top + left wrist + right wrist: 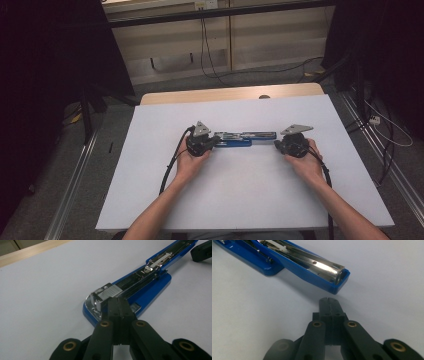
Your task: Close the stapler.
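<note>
Between the two tongs, near the middle of the white table (240,190), a blue stapler (240,139) lies swung open flat, its length running left to right.

Left tongs (216,141): jaws closed together, nothing gripped. Their tips rest at the stapler's left end, against the metal head, as the left gripper view (119,305) shows; whether they press on it cannot be told.

Right tongs (276,144): jaws likewise closed and empty. In the right gripper view (330,304) the tips sit just short of the stapler's (312,267) right end, with bare table between.

The high view shows both hands and the whole layout but no detail. The left gripper view shows the stapler's (140,287) staple channel and spring. The right gripper view shows the shiny metal inside the opened arm.
</note>
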